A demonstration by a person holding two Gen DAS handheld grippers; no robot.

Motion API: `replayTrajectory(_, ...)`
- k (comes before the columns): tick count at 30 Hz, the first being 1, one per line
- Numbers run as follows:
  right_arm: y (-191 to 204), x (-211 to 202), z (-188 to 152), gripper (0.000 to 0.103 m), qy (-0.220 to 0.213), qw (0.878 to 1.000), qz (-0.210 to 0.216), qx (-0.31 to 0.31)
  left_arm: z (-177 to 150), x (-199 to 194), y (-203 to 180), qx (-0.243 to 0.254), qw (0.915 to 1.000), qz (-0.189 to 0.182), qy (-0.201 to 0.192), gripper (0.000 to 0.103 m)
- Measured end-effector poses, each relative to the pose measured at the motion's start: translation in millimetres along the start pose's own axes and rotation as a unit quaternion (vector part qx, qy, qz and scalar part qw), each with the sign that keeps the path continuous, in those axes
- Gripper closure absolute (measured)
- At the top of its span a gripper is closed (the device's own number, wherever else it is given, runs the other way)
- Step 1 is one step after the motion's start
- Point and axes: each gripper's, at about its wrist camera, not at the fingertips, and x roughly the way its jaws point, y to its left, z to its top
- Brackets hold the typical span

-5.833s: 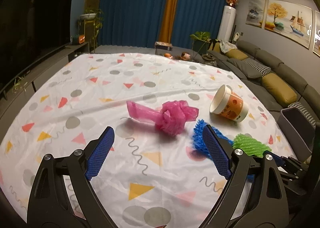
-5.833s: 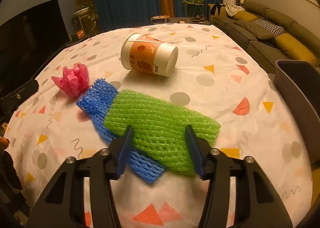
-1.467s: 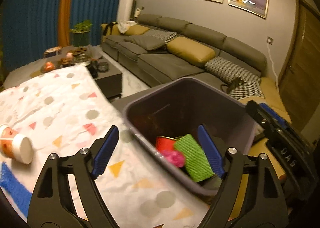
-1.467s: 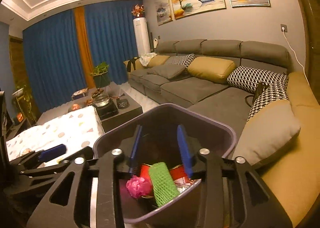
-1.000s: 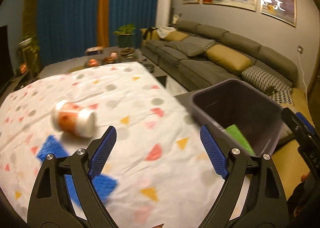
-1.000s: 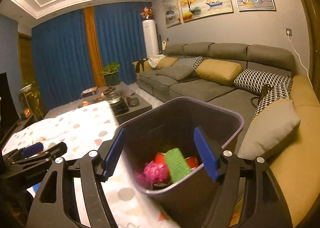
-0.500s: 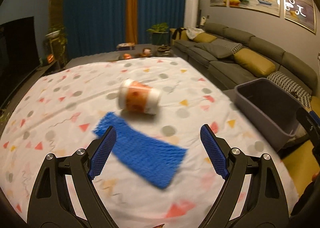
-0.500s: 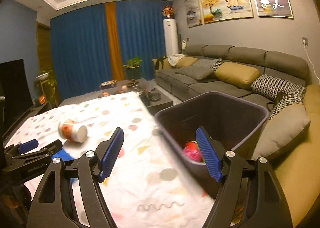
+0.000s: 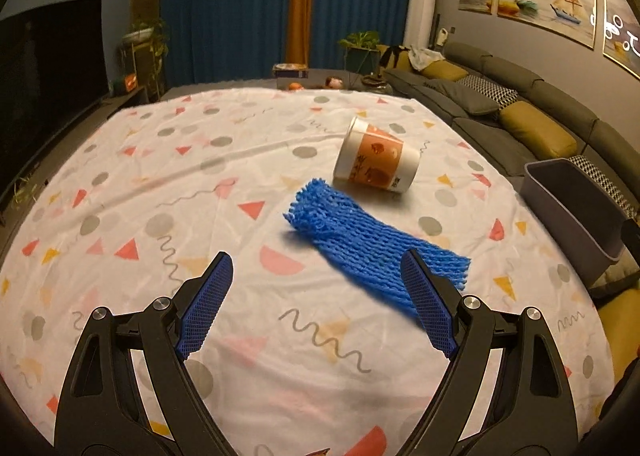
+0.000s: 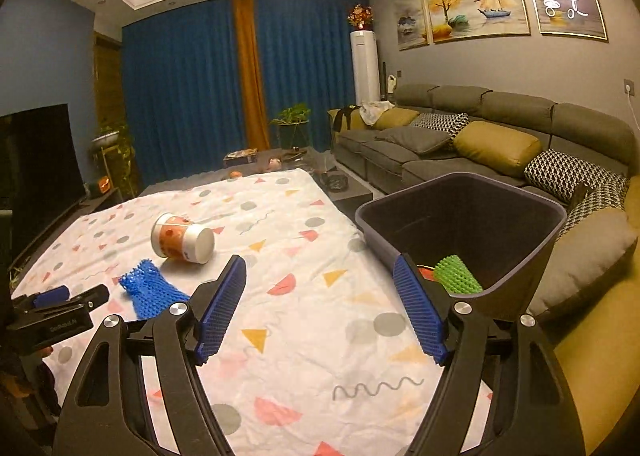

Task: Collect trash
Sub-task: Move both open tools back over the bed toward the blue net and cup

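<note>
Blue foam netting (image 9: 372,244) lies flat on the patterned tabletop (image 9: 160,183) in the left wrist view, its near end just beside the right pad of the left tool (image 9: 316,304), whose jaws are spread wide and empty, while a paper cup (image 9: 376,165) lies on its side just beyond the netting. From the right wrist view, the right tool (image 10: 320,304) is likewise released with nothing between its pads, a dark bin (image 10: 464,232) beyond its right pad holds a green foam net (image 10: 456,276), and the cup (image 10: 182,238) and blue netting (image 10: 150,290) lie on the tabletop (image 10: 320,336) to the left.
</note>
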Motion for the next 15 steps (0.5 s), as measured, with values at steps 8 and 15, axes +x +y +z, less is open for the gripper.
replayTrajectory(8, 5, 4, 1, 0.027, 0.005, 1.000, 0.002, -0.005, 6, 24, -20, 0.022, 0.9989, -0.027, 0.031, 0.019)
replayTrajectory(15, 7, 11, 0, 0.027, 0.012, 1.000, 0.001, -0.009, 8, 50, -38, 0.026, 0.9967, -0.034, 0.069, 0.019)
